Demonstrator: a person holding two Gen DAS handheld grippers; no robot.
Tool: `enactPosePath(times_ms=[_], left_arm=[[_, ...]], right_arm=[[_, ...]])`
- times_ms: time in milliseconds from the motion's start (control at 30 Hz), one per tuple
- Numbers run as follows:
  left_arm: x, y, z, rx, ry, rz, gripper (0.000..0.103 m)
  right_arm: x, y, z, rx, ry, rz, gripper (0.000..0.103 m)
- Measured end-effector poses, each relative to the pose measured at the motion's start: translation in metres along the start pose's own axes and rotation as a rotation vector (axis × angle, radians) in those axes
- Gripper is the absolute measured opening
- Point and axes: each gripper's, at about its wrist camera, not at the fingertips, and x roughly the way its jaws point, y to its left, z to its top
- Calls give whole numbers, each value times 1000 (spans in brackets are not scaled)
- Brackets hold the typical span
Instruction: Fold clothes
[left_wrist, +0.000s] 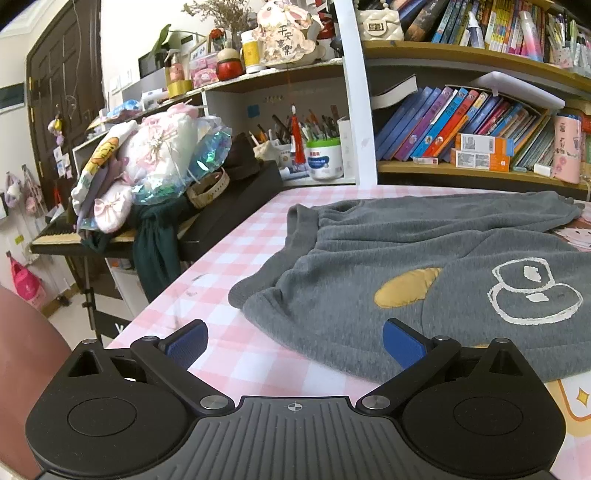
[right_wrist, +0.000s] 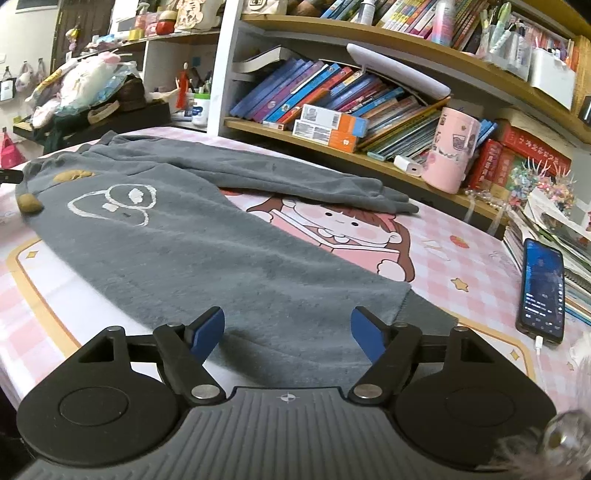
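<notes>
A pair of grey fleece trousers (left_wrist: 369, 251) with a white outline print and a tan patch lies spread on the pink checked table (left_wrist: 236, 251). In the right wrist view the trousers (right_wrist: 207, 243) stretch from the waist at far left to the leg hems near me, the two legs apart. My left gripper (left_wrist: 293, 345) is open and empty, just off the waist edge, its right pad over the cloth. My right gripper (right_wrist: 288, 334) is open and empty above the near leg's hem.
A phone (right_wrist: 543, 291) on a white cable lies at the table's right. A pink cup (right_wrist: 450, 151) and bookshelves (right_wrist: 332, 92) line the back. A black keyboard stand piled with clothes and toys (left_wrist: 155, 166) is at the left.
</notes>
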Motion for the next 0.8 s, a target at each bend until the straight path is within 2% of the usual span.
enactPosePath(times_ms=[800], left_arm=[[8, 0, -2, -1, 26, 2, 102]], right_arm=[[7, 3, -3, -6, 19, 25, 80]])
